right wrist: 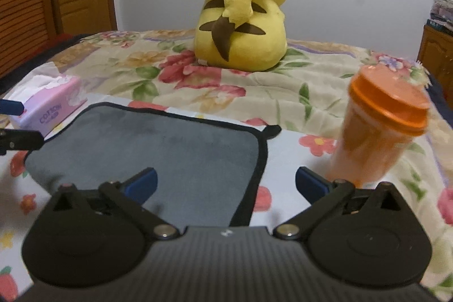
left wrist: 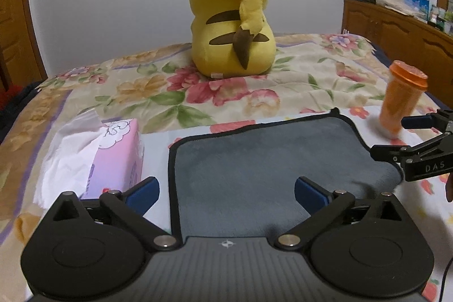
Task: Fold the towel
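A grey towel (left wrist: 263, 169) with a black hem lies flat on the floral bedspread; it also shows in the right wrist view (right wrist: 158, 149). My left gripper (left wrist: 226, 193) is open and empty, its jaws spread over the towel's near left part. My right gripper (right wrist: 226, 184) is open and empty, above the towel's near right edge. The right gripper also shows at the right edge of the left wrist view (left wrist: 402, 136), open, by the towel's right corner. The left gripper's fingers (right wrist: 17, 137) show at the left edge of the right wrist view.
A pink tissue box (left wrist: 113, 157) sits left of the towel. An orange lidded cup (right wrist: 379, 129) stands just right of the towel, close to my right gripper. A yellow plush toy (left wrist: 235, 19) sits farther back on the bed (left wrist: 297, 81). A wooden cabinet (left wrist: 396, 30) is at the right.
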The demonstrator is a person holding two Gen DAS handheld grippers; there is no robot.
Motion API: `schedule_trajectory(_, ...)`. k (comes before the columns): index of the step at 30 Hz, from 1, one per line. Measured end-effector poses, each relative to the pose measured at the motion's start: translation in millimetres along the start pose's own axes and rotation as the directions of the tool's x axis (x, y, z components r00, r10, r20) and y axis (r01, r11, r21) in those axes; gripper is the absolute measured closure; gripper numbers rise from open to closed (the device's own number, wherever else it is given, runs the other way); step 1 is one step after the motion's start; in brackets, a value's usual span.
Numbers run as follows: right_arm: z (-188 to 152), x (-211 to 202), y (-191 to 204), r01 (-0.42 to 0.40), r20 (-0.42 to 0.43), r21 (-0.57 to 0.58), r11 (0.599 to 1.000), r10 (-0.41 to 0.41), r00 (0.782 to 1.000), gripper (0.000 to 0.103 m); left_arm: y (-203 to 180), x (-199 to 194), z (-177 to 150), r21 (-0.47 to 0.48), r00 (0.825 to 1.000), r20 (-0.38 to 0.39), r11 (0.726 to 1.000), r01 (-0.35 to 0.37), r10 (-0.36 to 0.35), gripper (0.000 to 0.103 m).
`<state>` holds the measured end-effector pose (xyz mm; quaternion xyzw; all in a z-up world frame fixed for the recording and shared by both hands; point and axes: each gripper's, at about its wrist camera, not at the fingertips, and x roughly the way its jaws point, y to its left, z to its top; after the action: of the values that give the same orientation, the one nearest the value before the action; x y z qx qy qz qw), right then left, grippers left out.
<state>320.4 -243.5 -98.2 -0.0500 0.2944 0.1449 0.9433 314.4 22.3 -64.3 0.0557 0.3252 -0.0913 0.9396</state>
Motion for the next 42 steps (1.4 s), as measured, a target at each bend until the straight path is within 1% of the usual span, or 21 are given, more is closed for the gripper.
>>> schedule_trajectory(3, 0.9, -17.4, 0.2, 0.008, 0.004, 0.007, 1.000, -0.008, 1.000, 0.000, -3.6, -17.3, -0.1, -0.006, 1.000, -0.002, 1.000, 0.005, -0.005, 0.000)
schedule_trajectory(6, 2.6, -35.5, 3.2, 0.020, 0.012, 0.003, 1.000, -0.020, 1.000, 0.000, -8.6, -36.1, 1.2, 0.007, 1.000, 0.005, 1.000, 0.006, -0.006, 0.000)
schedule_trajectory(16, 7.3, -98.7, 13.8, 0.007, 0.056, 0.016, 1.000, -0.008, 0.998, 0.000, -21.6, -96.6, -1.2, -0.008, 0.999, 0.032, 1.000, -0.003, 0.003, 0.000)
schedule_trajectory(26, 7.9, -155.9, 27.9, -0.002, 0.089, 0.018, 1.000, 0.000, 0.996, 0.000, -30.8, -157.3, -7.6, 0.001, 0.998, 0.044, 0.999, -0.044, 0.044, 0.000)
schedule_trajectory(32, 9.0, -188.3, 38.3, -0.008, 0.112, 0.000, 1.000, 0.008, 0.994, 0.000, -34.0, -192.8, -10.9, 0.021, 0.997, 0.060, 0.998, -0.055, 0.054, 0.000)
schedule_trajectory(34, 8.5, -198.2, 40.2, -0.012, 0.121, 0.003, 1.000, 0.011, 0.993, 0.000, -36.0, -202.3, -13.0, 0.019, 0.997, 0.062, 0.998, -0.055, 0.054, 0.000)
schedule_trajectory(37, 5.9, -209.9, 41.7, -0.017, 0.130, 0.010, 1.000, 0.016, 0.991, 0.000, -40.7, -211.9, -18.5, 0.017, 0.998, 0.045, 0.999, -0.034, 0.033, 0.000)
schedule_trajectory(42, -1.6, -224.8, 45.6, -0.020, 0.134, 0.017, 1.000, 0.018, 0.991, 0.000, -51.0, -224.2, -33.2, 0.020, 0.998, 0.050, 0.999, -0.037, 0.036, 0.000)
